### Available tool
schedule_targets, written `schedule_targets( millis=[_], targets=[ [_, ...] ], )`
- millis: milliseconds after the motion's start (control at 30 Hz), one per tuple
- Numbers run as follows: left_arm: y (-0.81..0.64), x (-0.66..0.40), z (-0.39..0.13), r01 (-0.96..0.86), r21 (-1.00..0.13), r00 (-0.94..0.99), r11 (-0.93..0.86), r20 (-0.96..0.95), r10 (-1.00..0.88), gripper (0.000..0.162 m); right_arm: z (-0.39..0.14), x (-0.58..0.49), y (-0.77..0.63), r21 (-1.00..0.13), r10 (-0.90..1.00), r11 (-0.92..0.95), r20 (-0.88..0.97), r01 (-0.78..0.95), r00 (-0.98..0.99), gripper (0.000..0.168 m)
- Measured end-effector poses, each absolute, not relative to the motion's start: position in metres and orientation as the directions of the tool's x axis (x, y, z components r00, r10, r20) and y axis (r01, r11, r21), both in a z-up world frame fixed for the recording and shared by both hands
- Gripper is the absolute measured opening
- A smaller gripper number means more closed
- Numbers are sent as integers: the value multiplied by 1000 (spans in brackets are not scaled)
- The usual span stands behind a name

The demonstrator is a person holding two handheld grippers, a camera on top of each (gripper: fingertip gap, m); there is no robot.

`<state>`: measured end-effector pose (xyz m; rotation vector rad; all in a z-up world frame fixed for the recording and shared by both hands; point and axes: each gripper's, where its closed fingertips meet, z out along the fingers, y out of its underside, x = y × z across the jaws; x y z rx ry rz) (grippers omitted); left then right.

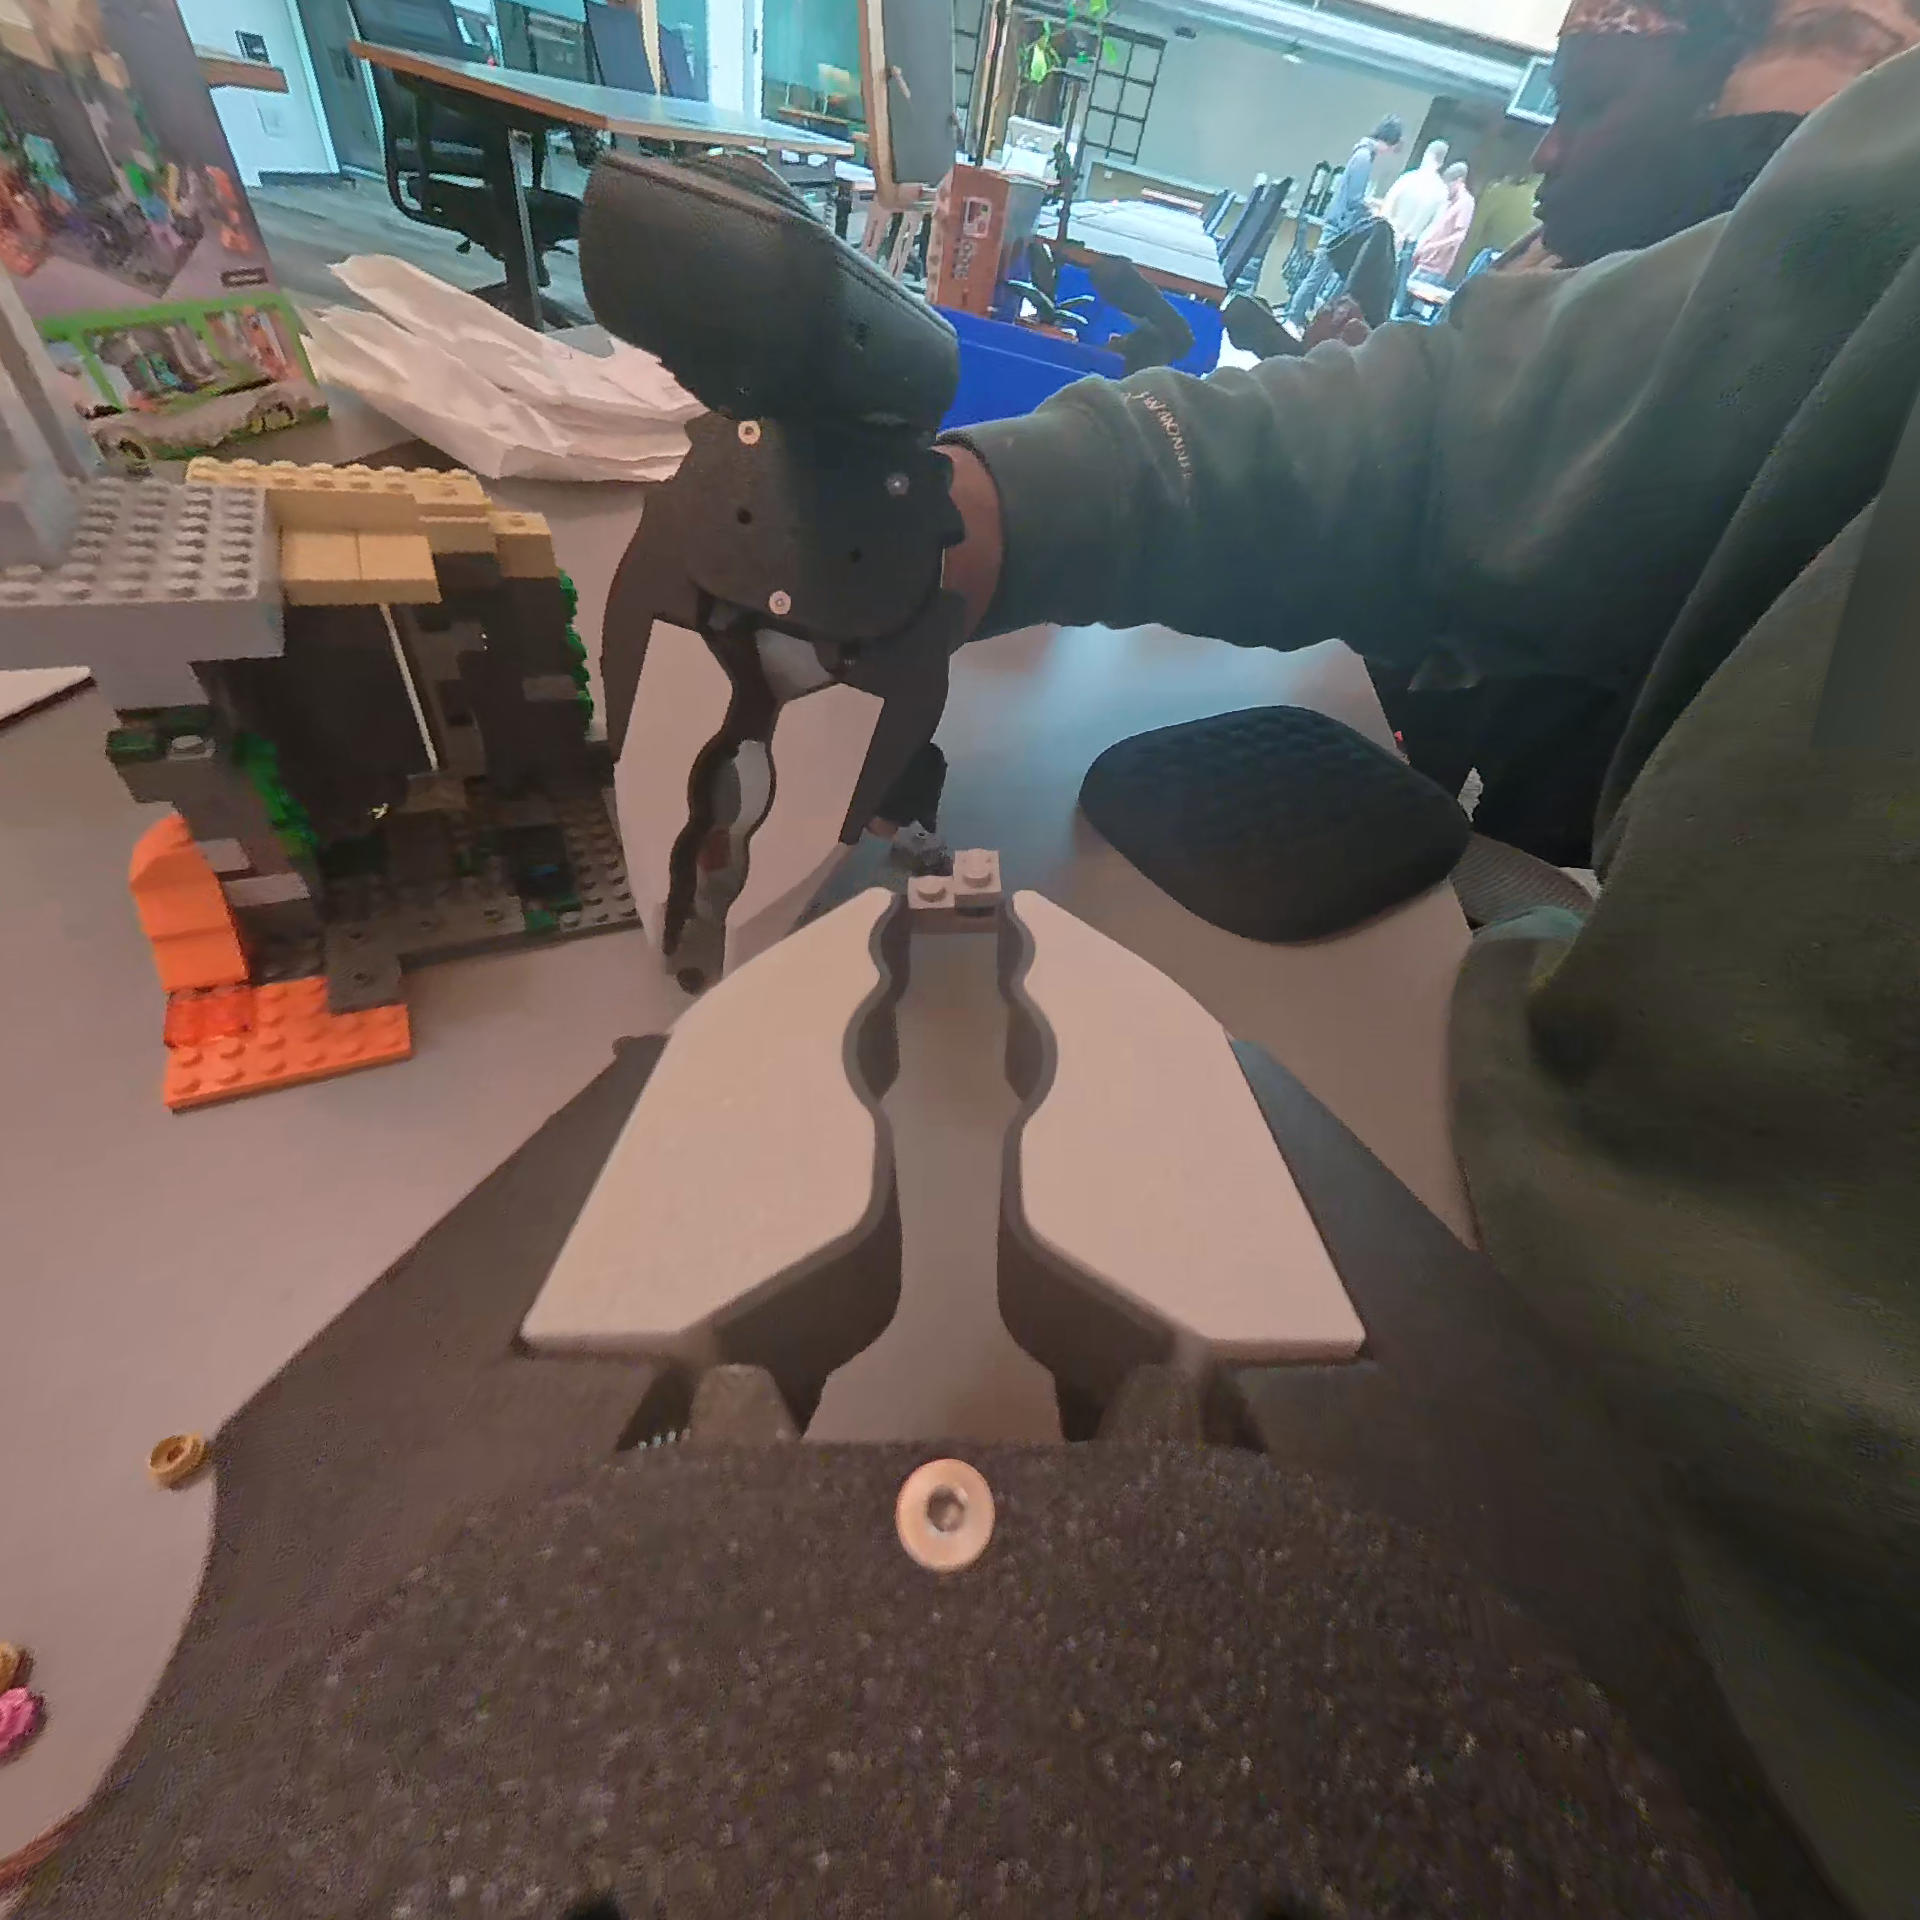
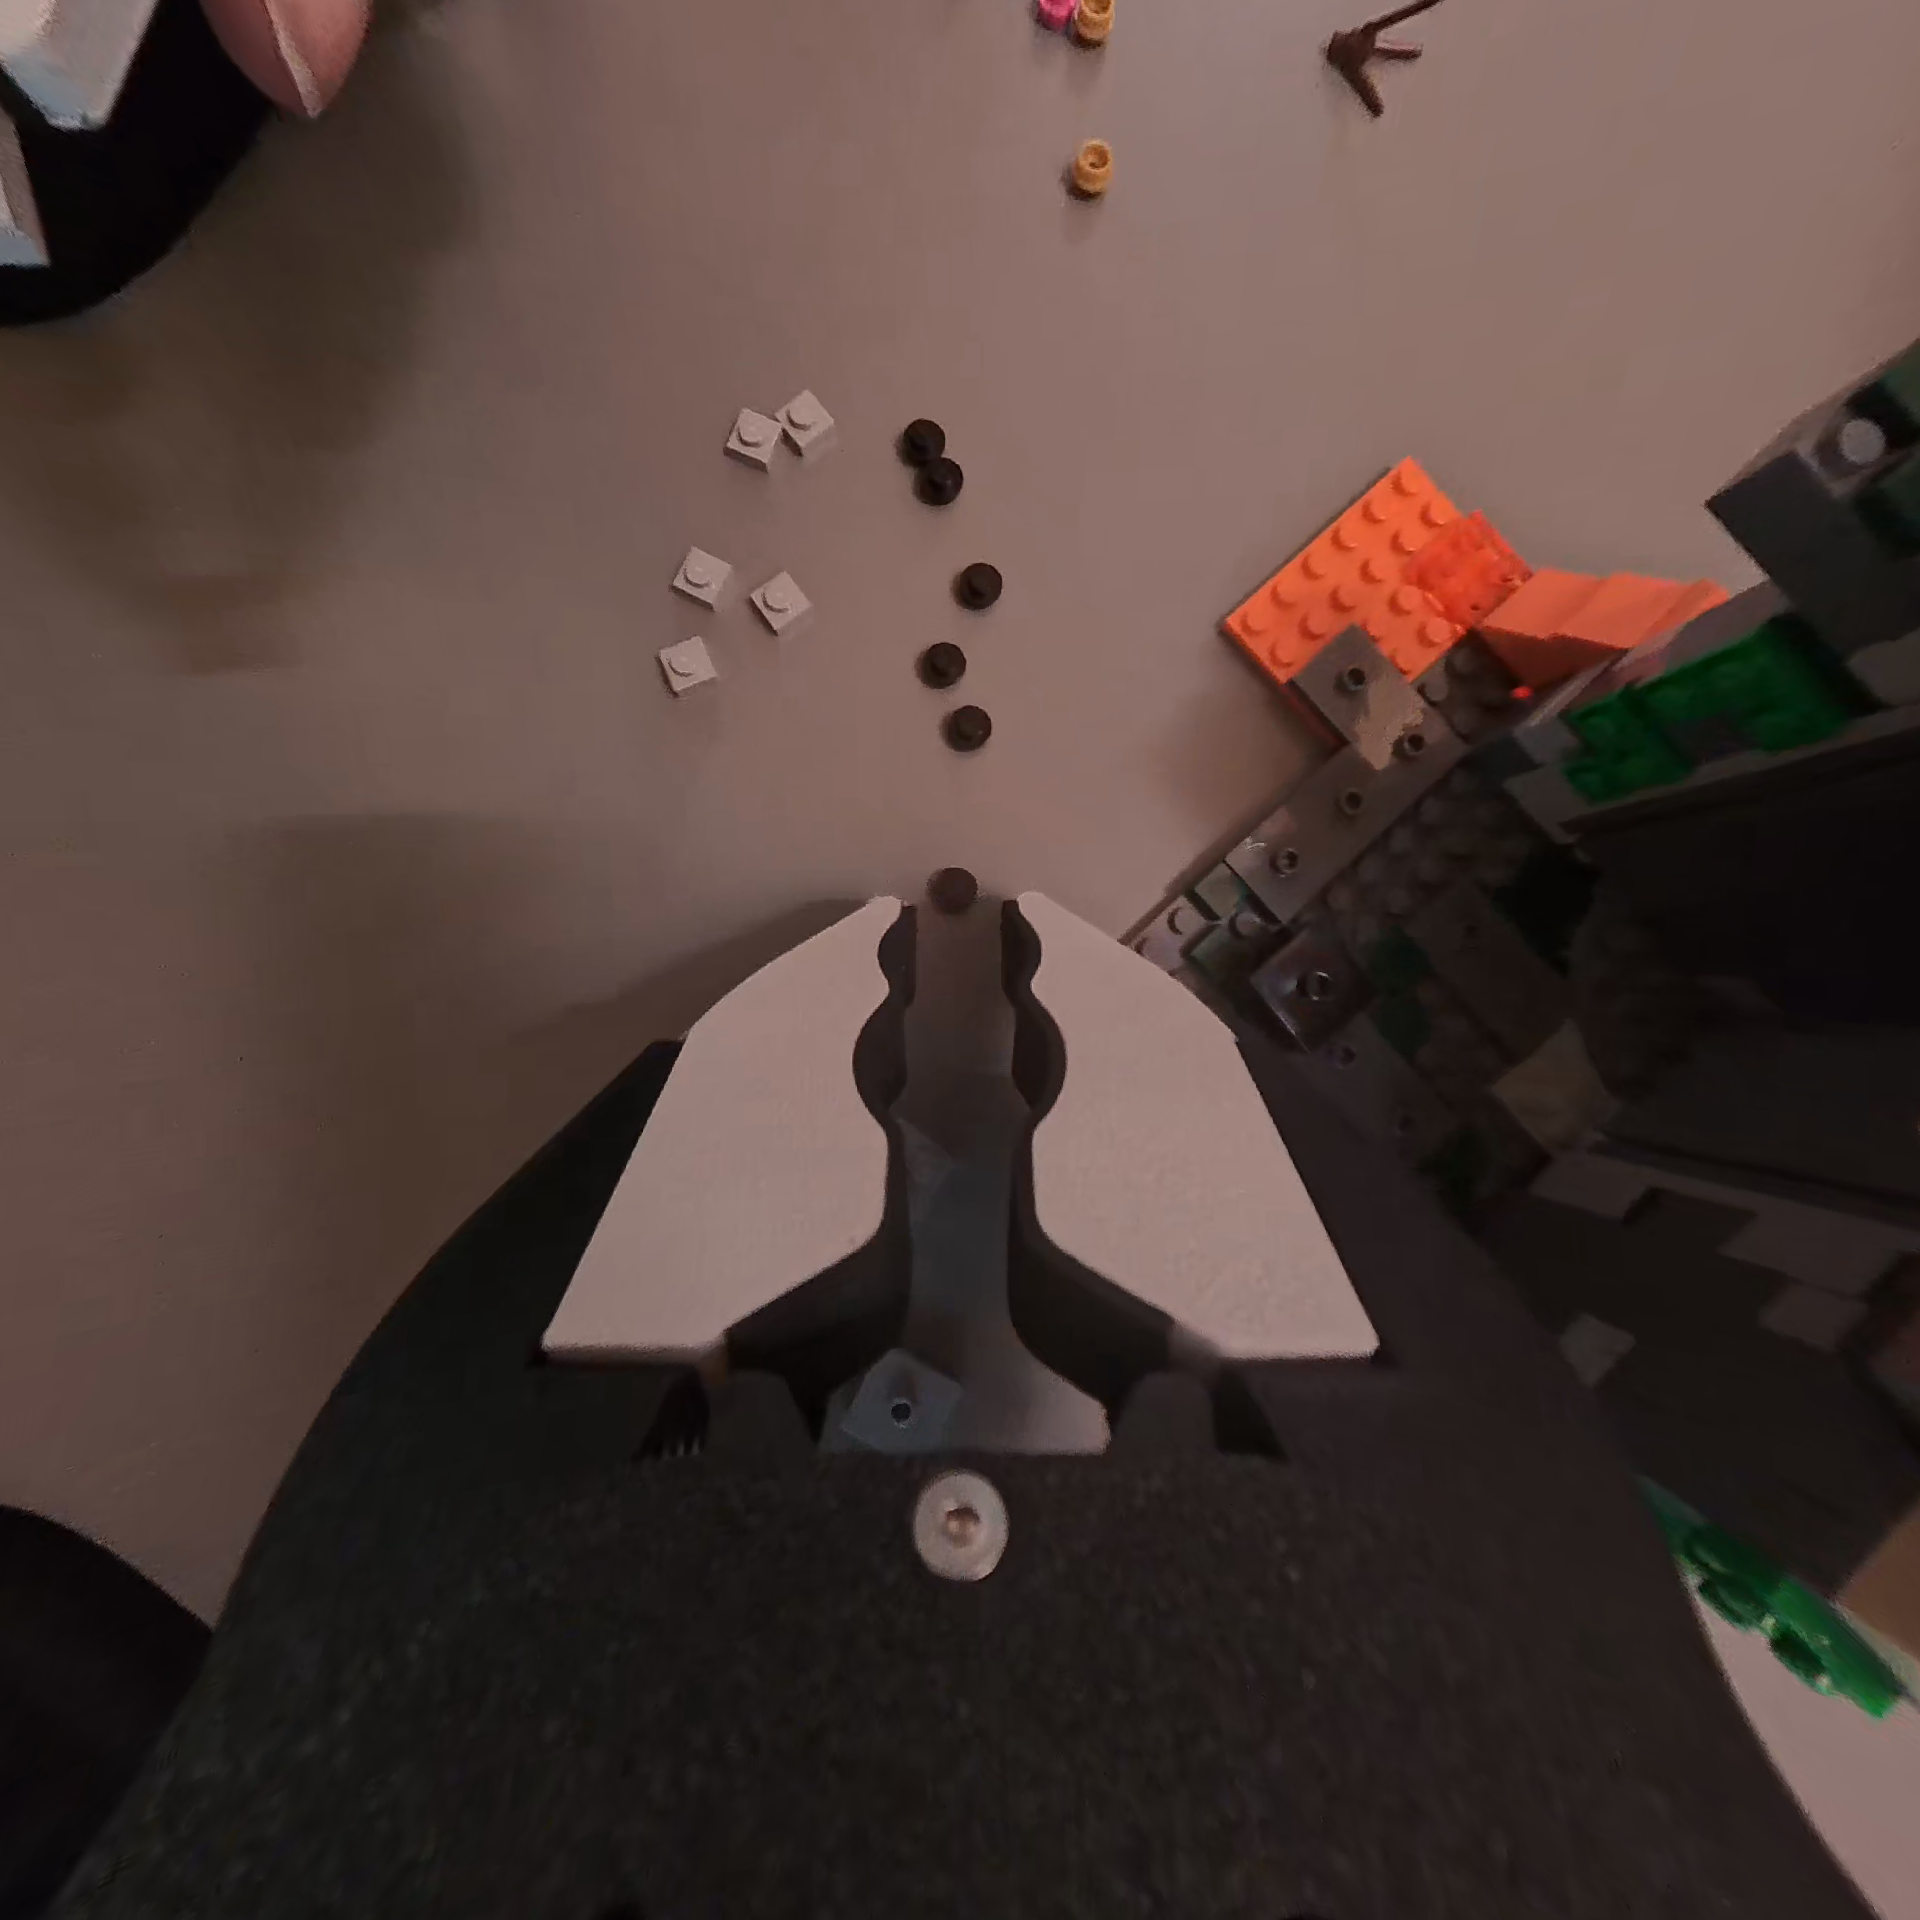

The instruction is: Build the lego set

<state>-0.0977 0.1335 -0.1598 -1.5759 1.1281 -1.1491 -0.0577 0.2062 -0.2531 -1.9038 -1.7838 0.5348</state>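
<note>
Right wrist view looks straight down at the surface (image 2: 416,727), and the right tongs (image 2: 954,906) hang part open with a black round stud (image 2: 952,890) sitting just ahead of the tips, not yet clamped. More black studs (image 2: 966,727) trail away beyond that stud, the small grey plates (image 2: 688,665) lie to its left, and the lego build (image 2: 1455,883) stands to its right. From the left wrist view, the left tongs (image 1: 956,906) are closed on a small grey piece (image 1: 958,885), held level nearby. Best play, I'd say: drop square over the stud, centre it, squeeze gently so it doesn't skid away.
</note>
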Motion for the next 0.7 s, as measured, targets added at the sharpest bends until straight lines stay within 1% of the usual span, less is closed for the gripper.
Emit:
schedule_targets(
  millis=[200,300,400,467,567,633,700],
  targets=[
    [137,-99,-166,-208,-956,190,-209,170,-967,15,-255,-61,208,-579,996,-51,27,814,82,13],
    [137,-99,-167,-214,-954,195,-211,170,-966,15,-255,-63,209,-575,996,-52,27,816,83,8],
    [138,-99,-167,-215,-954,200,-210,168,-965,15,-253,-64,203,-577,998,-50,2,815,63,7],
    [138,-99,-167,-215,-954,202,-210,167,-965,15,-237,-72,191,-640,999,-42,-35,767,25,6],
    [139,-100,-167,-211,-954,205,-215,172,-964,15,-193,-85,170,-746,997,18,-38,665,-70,5],
    [139,-100,-167,-208,-953,204,-221,179,-962,15,-167,-90,157,-779,991,58,-29,624,-128,5],
    [139,-99,-166,-203,-955,202,-216,175,-964,15,-151,-95,147,-788,985,85,-24,610,-168,5]
  ],
)
